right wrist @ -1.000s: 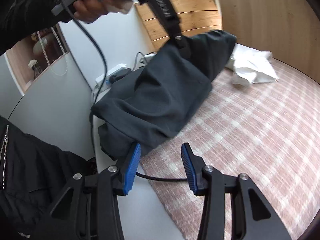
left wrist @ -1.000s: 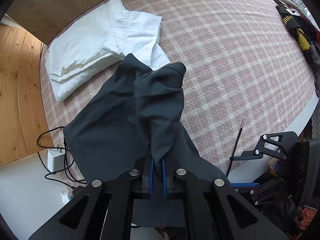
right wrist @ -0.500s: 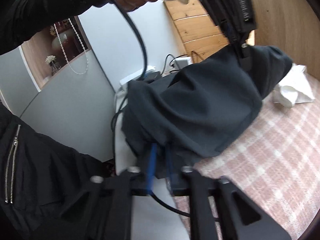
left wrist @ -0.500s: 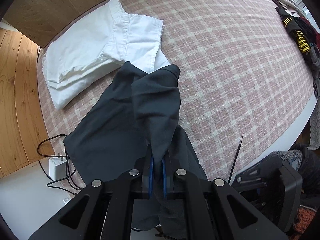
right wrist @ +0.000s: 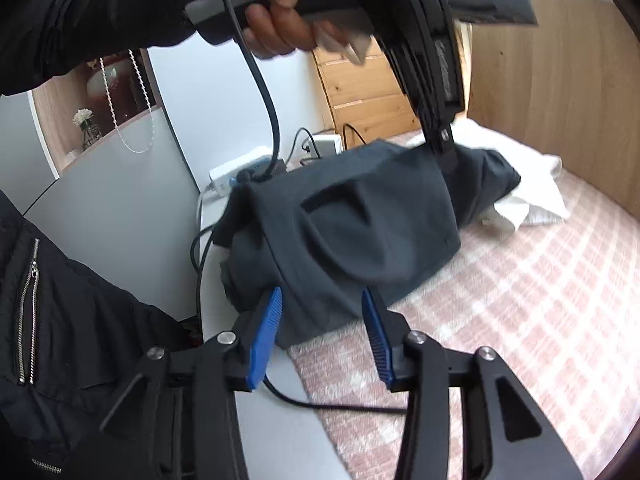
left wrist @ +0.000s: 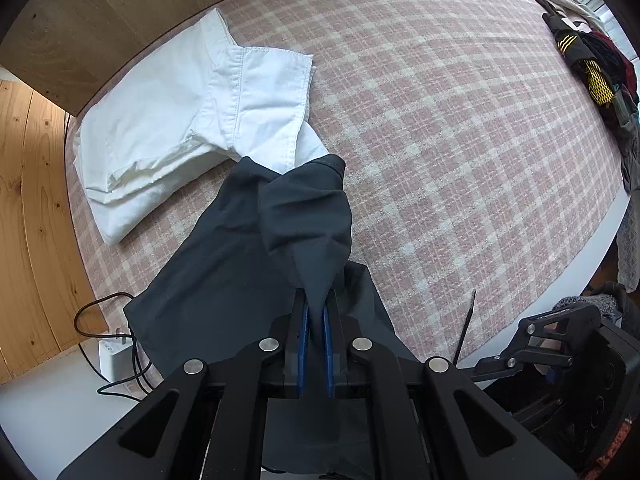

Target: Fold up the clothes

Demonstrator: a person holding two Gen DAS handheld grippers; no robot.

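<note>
- Left tool (left wrist: 314,328): blue pads nearly together, pinching a fold of the dark garment (left wrist: 240,264). It points straight down, and the cloth hangs from the pinch in a peaked fold.
- Right tool (right wrist: 320,312): pads standing apart, jaws have just been opening. The lower edge of the dark garment lies between the pads; neither pad presses on it.
- Dark garment: bunched at the near corner of the bed (left wrist: 460,120), part of it draped over the bed's edge. Its far end overlaps the corner of the white shirt (left wrist: 180,104).
- White shirt: folded flat on the pink checked bedcover, near the wooden headboard (left wrist: 100,12), touching the dark garment.
- A person's hand (right wrist: 280,28) in a black sleeve holds the left tool above the garment, seen in the right wrist view; a black cable (right wrist: 260,92) hangs from it.
- Beside the bed: a white charger block (left wrist: 114,356) with black leads.
- Far edge of the bed: a heap of other clothes (left wrist: 592,64), well apart from the dark garment.
</note>
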